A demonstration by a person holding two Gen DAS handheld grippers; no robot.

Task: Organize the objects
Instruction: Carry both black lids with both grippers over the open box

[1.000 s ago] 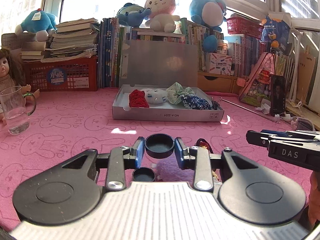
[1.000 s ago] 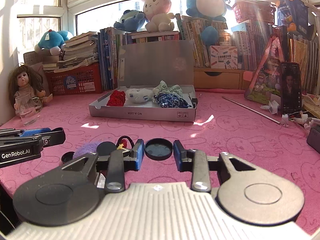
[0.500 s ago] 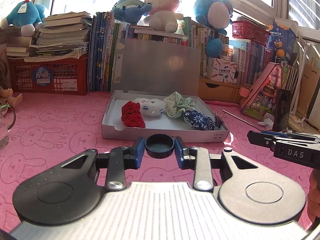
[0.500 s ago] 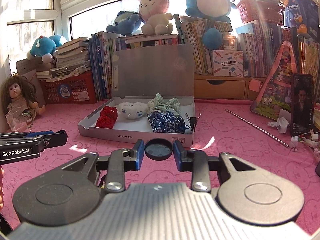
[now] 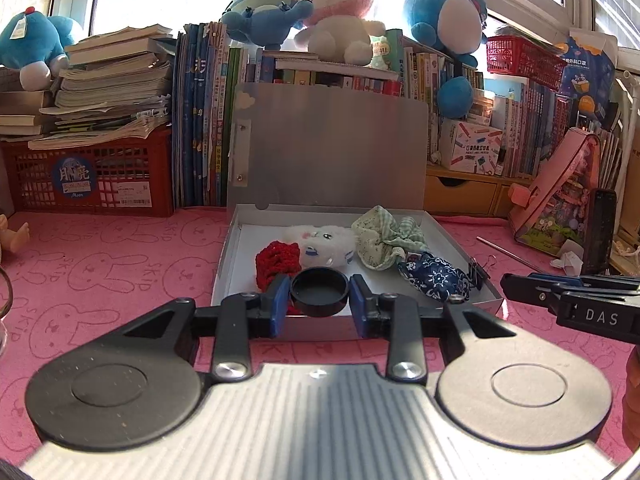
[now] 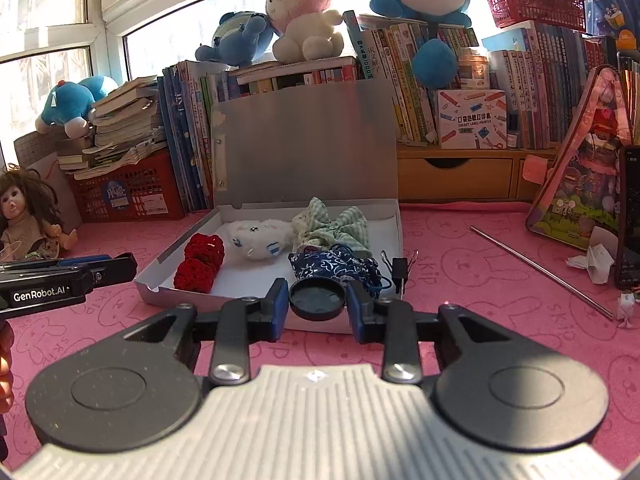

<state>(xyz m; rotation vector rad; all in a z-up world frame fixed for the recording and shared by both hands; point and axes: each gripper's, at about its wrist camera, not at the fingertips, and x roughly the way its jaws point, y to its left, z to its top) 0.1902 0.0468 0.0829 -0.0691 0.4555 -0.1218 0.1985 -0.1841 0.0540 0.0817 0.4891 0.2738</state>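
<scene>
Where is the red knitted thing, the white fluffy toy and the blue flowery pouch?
red knitted thing (image 6: 199,261), right wrist view, its middle.
white fluffy toy (image 6: 258,241), right wrist view, its face.
blue flowery pouch (image 5: 434,276), left wrist view, its top.

Left gripper (image 5: 320,304), right gripper (image 6: 318,304): black linkages, blue pads, silver screws, ribbed grey housing (side lettering "GenRobot.AI", "DAS").

Box (image 5: 460,240) looked like matt grey card w/ white paper inside. Red crochet piece (image 5: 278,262) was rough yarn; white plush toy (image 5: 320,246) fuzzy; blue floral pouch (image 5: 434,276) & green gingham cloth (image 5: 384,242) woven. Round caps (image 5: 319,291) (image 6: 317,299) matt black plastic. Table cover (image 5: 120,264) soft pink towelling.
</scene>
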